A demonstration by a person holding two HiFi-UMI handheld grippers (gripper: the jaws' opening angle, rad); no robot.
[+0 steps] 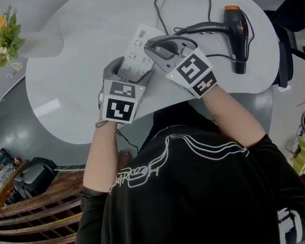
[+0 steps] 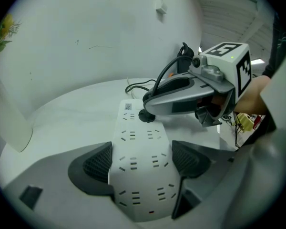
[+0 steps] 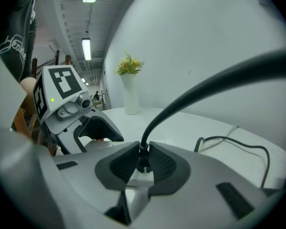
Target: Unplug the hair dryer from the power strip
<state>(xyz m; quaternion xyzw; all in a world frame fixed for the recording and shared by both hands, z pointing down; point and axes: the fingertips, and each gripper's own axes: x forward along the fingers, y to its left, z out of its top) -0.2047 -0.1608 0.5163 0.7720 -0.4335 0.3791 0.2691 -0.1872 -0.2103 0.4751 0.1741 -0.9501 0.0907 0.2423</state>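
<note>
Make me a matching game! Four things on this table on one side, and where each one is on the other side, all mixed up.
Things:
1. white plastic power strip
2. black hair dryer with an orange tip
3. black plug
4. white vase of yellow flowers

Places:
A. lying at the far right of the white table
B. pinched by the right gripper
C. standing at the table's left edge
D. clamped by the left gripper

Pairs: 1-D, 2-A, 3-B, 4-C.
</note>
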